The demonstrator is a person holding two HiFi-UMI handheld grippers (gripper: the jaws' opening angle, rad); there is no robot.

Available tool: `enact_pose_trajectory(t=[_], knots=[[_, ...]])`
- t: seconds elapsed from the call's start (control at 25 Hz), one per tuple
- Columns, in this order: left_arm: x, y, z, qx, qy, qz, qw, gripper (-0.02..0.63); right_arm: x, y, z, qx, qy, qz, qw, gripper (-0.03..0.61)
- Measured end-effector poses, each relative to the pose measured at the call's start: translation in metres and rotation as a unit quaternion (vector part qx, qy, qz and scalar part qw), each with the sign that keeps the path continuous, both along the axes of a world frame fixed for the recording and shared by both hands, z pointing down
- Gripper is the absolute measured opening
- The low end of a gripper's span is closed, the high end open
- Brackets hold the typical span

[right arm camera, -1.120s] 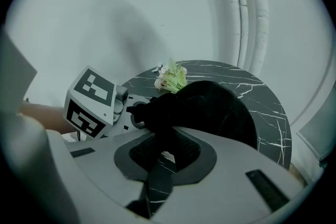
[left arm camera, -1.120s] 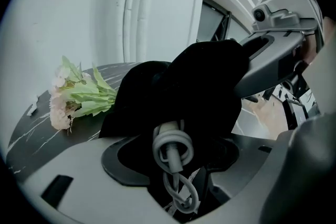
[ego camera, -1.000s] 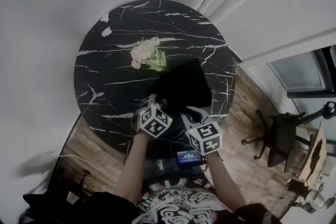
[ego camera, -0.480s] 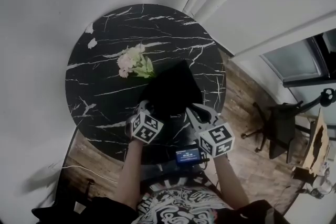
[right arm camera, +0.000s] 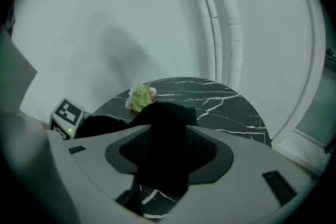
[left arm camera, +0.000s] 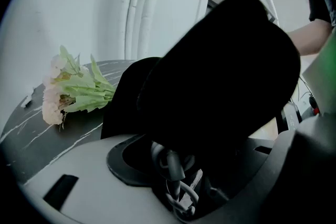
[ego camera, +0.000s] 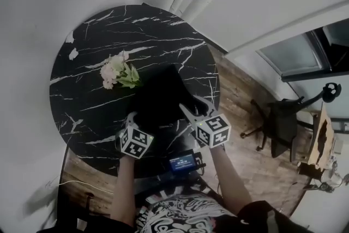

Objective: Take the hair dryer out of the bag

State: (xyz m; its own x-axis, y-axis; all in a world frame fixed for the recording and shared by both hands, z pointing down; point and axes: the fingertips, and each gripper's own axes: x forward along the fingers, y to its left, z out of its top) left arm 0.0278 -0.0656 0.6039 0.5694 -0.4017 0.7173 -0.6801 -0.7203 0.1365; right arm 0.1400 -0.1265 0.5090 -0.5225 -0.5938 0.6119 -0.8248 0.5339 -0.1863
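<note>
**Head view.** The round marble table (ego camera: 82,63) fills the upper left of the frame, with a bunch of flowers (ego camera: 117,71) left of its centre. The black bag (ego camera: 161,95) lies just right of the flowers, toward the table's lower edge. Its long axis runs from lower left to upper right. The left gripper (ego camera: 132,120) meets the bag's lower-left end. The right gripper (ego camera: 191,109) meets its lower-right side. The bag sits between the two tools and just ahead of them. The hair dryer cannot be seen from here and is judged to be inside the bag.

**Left gripper view.** The jaws are closed down on dark bag material. The bulk of the bag (left arm camera: 226,76) rises from them toward the upper right of the frame. A pale coiled cord (left arm camera: 173,170) shows low in the centre, right at the jaws. It is probably the dryer's cord, which would put the bag mouth at this end. The dryer body is hidden.

**Right gripper view.** The jaws stand narrow and pinch a fold of bag fabric (right arm camera: 165,134) that hangs through the gap at lower centre. The rest of the bag spreads toward the upper left, with the flowers (right arm camera: 139,97) beyond it.

**Relation for the coming move.** The dryer lies ahead of and between the tools, along the bag's diagonal. The left gripper is the nearer one to the cord end. The right gripper's hold on the fabric looks suited to anchoring the bag.
</note>
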Motion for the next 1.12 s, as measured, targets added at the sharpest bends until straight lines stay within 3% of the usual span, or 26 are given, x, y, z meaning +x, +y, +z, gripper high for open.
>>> enact_pose_trajectory(t=[0.4,0.84,1.04,1.12], knots=[[0.002,-0.001,0.000,0.005,-0.008,-0.003,0.9999,0.219,0.032,0.002,0.053,-0.053,0.030,-0.002,0.998,0.180],[0.002,-0.002,0.001,0.008,-0.011,-0.005,0.9999,0.216,0.028,-0.003,0.093,-0.081,0.095,-0.027,0.992,0.179],[0.001,-0.002,0.001,0.009,-0.012,-0.008,0.9999,0.214,0.016,-0.005,0.095,-0.081,0.107,-0.042,0.990,0.064],[0.001,-0.003,0.001,0.009,-0.011,-0.007,0.9999,0.212,0.015,-0.003,0.094,-0.079,0.111,-0.040,0.990,0.048]])
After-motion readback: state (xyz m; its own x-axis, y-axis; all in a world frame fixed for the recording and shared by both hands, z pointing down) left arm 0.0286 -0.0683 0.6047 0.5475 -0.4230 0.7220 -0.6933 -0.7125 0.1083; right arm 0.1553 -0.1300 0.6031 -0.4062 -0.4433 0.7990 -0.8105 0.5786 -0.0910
